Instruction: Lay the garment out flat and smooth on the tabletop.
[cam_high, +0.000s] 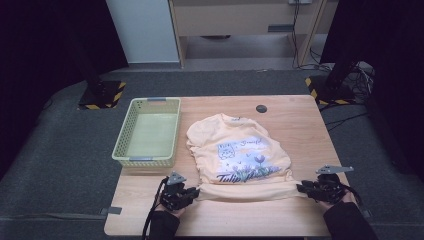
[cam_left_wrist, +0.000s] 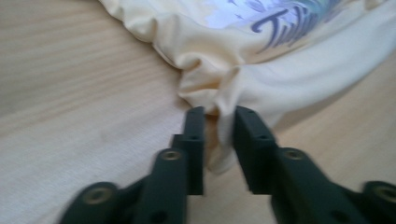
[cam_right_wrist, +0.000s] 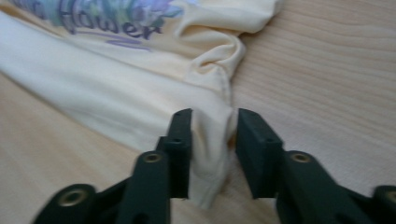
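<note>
**Yellow shirt stretched between two grippers, basket beside it bare**

A pale yellow T-shirt (cam_high: 235, 150) lies front up on the wooden table (cam_high: 300, 120), near the middle and toward the person's edge. Its print shows a small cartoon figure, purple flowers and dark lettering. The lower hem is folded up into a long band that runs across the near side of the shirt from one gripper to the other.

The left gripper (cam_high: 192, 192) sits at the band's left end. In the left gripper view its jaws stand a little apart with a bunched corner of cloth (cam_left_wrist: 217, 135) hanging in the gap between them; the fabric fills only part of the gap, and the pads do not look pressed onto it. The right gripper (cam_high: 302, 189) sits at the band's right end. In the right gripper view its jaws are likewise spread somewhat, with the shirt's corner (cam_right_wrist: 212, 154) lying loose between them, not pinched.

To the left of the shirt, just beside its sleeve, stands a light green plastic basket (cam_high: 122, 145) with latticed walls. It sits upright on the table's left half; its floor is bare and nothing is inside it.

A small dark round plug (cam_high: 261, 108) is set in the tabletop beyond the shirt's collar.
</note>
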